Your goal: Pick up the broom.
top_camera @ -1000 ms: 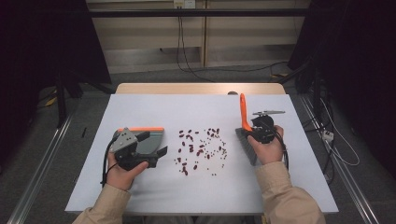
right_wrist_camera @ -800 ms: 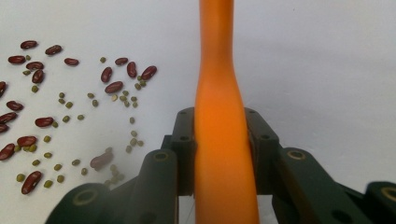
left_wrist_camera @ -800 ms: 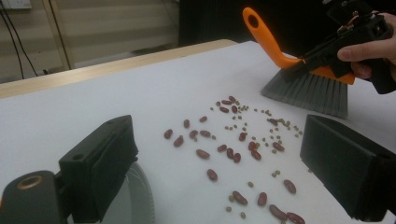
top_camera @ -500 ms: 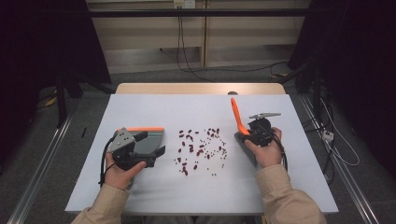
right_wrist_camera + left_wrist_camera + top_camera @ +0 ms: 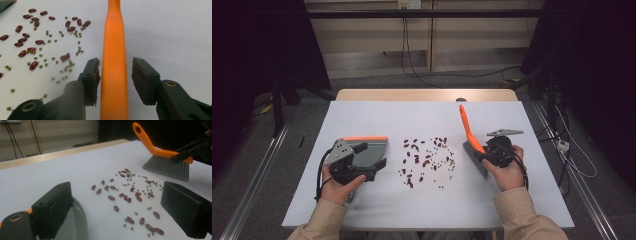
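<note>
An orange-handled brush [image 5: 467, 127] stands on its grey bristles [image 5: 165, 166] to the right of scattered red and small green beans [image 5: 427, 157]. My right gripper [image 5: 480, 153] straddles the handle [image 5: 113, 37]. The left pad touches it and a gap shows at the right pad. These jaws have just been closing, with the handle between them. My left gripper [image 5: 373, 156] hovers open over a grey dustpan [image 5: 372, 147] with an orange edge, left of the beans [image 5: 127, 195]. The dustpan's rim [image 5: 81, 220] lies under its left jaw, and nothing sits between the pads.
The white tabletop [image 5: 422, 115] has bare room behind the beans and along the front. A wooden strip [image 5: 427, 95] runs along its far edge. Cables [image 5: 562, 150] hang off the right side.
The right hand has drawn slightly nearer. The brush handle now leans further left, with its tip closer to the beans. The left hand has not moved.
</note>
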Demonstrator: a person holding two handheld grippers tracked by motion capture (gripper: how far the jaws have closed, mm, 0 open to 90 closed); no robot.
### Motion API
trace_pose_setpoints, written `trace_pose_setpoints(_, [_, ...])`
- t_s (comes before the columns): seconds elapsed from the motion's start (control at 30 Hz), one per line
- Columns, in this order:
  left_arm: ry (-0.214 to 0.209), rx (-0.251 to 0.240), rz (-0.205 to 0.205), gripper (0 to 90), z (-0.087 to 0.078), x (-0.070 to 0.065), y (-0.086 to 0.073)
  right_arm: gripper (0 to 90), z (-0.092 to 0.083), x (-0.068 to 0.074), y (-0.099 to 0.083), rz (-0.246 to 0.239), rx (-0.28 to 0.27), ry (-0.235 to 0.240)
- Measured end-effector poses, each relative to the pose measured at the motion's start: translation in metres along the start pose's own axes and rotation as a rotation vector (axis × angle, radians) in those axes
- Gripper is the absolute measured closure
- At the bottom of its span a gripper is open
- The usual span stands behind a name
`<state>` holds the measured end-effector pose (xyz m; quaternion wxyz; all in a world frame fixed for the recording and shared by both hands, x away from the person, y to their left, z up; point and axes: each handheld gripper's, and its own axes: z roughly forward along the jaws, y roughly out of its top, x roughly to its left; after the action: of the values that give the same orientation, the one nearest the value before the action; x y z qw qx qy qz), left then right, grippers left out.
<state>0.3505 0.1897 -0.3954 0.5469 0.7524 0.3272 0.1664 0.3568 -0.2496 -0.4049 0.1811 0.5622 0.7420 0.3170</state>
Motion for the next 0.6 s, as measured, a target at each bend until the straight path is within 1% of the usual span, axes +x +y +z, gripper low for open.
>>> trace_pose_setpoints(0.03, [0.002, -0.002, -0.007, 10.2, -0.001, 0.0, -0.001, 57.6, 0.001, 0.0, -0.001, -0.004, 0.002, -0.005])
trace_pose_setpoints(0.13, [0.011, 0.006, -0.008, 10.2, -0.005, 0.003, -0.003, 59.6, 0.004, 0.0, -0.004, -0.016, 0.006, -0.017])
trace_pose_setpoints(0.17, [0.012, 0.006, -0.009, 10.2, -0.006, 0.004, -0.004, 62.4, 0.005, -0.001, -0.005, -0.02, 0.007, -0.017])
trace_pose_setpoints(0.2, [0.015, 0.011, -0.006, 10.2, -0.007, 0.005, -0.005, 67.5, 0.005, -0.001, -0.006, -0.023, 0.002, -0.016])
trace_pose_setpoints(0.23, [0.016, 0.01, -0.013, 10.2, -0.008, 0.006, -0.006, 70.5, 0.005, -0.001, -0.007, -0.022, -0.004, -0.017])
trace_pose_setpoints(0.27, [0.022, 0.014, -0.01, 10.2, -0.01, 0.007, -0.006, 70.8, 0.005, -0.001, -0.007, -0.031, -0.004, -0.022])
trace_pose_setpoints(0.3, [0.027, 0.013, -0.017, 10.2, -0.012, 0.008, -0.007, 70.9, 0.005, 0.0, -0.007, -0.025, 0.0, -0.027])
trace_pose_setpoints(0.37, [0.033, 0.013, -0.02, 10.2, -0.014, 0.01, -0.008, 71.0, 0.005, -0.001, -0.006, -0.035, -0.001, -0.029])
trace_pose_setpoints(0.43, [0.038, 0.014, -0.019, 10.2, -0.017, 0.012, -0.009, 71.1, 0.005, -0.001, -0.007, -0.024, -0.005, -0.032])
trace_pose_setpoints(0.6, [0.047, 0.017, -0.029, 10.2, -0.021, 0.015, -0.012, 71.3, 0.005, 0.002, -0.008, -0.022, -0.026, -0.046])
